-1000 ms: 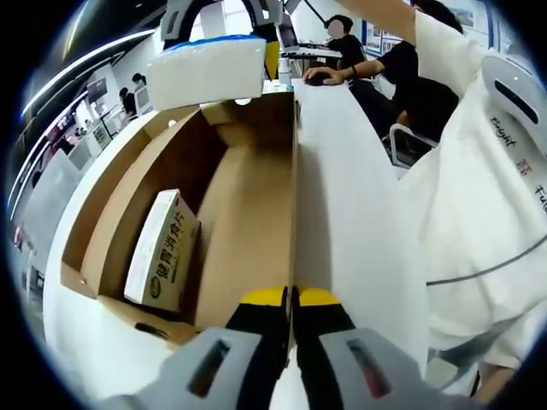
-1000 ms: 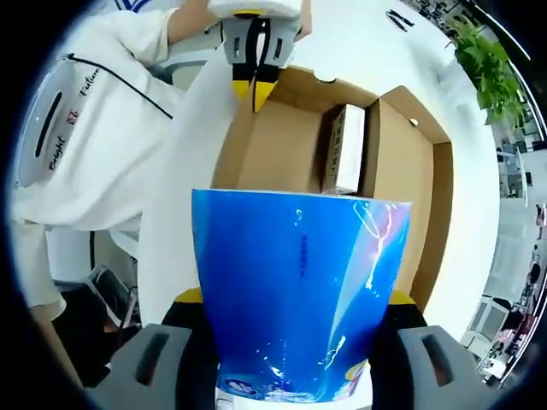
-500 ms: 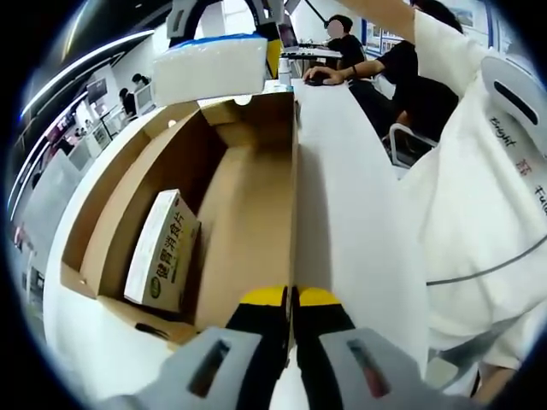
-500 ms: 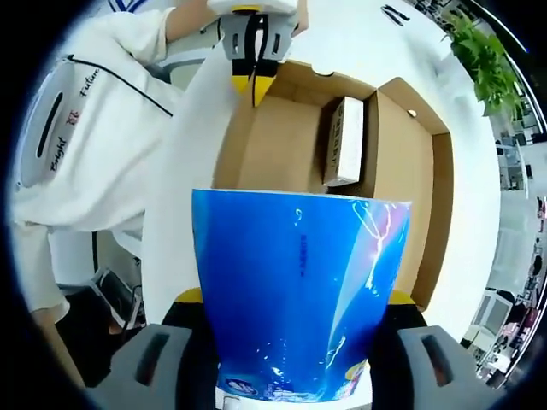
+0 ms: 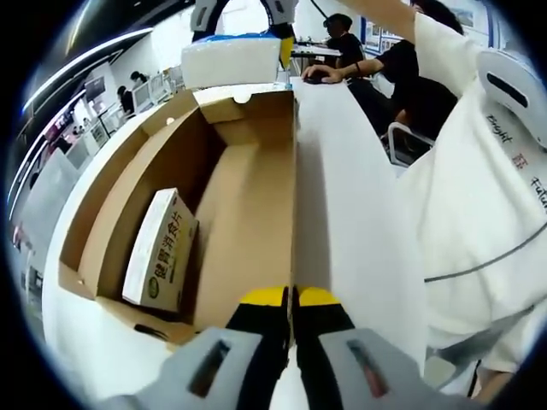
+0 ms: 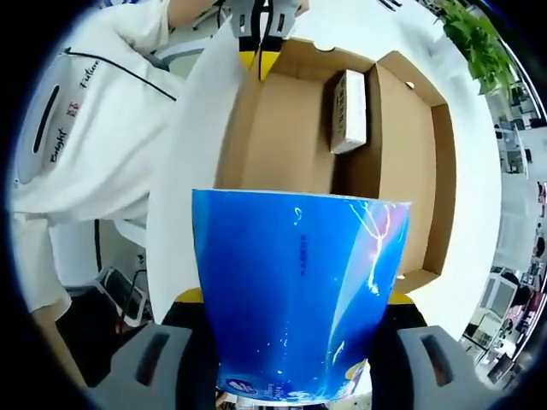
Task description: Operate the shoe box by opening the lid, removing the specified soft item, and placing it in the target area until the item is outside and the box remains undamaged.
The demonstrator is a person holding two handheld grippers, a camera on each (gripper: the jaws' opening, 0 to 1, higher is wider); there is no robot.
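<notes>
The open cardboard shoe box (image 5: 244, 205) lies on a white table, its white lid (image 5: 350, 213) standing upright along the right side. My left gripper (image 5: 292, 299) is shut on the lid's edge; from the right gripper view it (image 6: 261, 53) pinches the lid (image 6: 192, 171) at the top. Between the fingers of my right gripper (image 6: 295, 295), shut on it, is a soft blue pack (image 6: 299, 290), held above the box (image 6: 282, 137). In the left gripper view the pack (image 5: 231, 61) hangs over the box's far end.
A small printed carton (image 5: 158, 252) lies inside the box by its left wall. A person's white sleeve (image 5: 487, 171) is close on the right. Seated people (image 5: 359, 51) work at a desk behind. A green plant (image 6: 474, 43) stands past the table.
The right gripper has carried the blue pack farther from the box, to the right in the left gripper view. The left gripper still holds the lid as before.
</notes>
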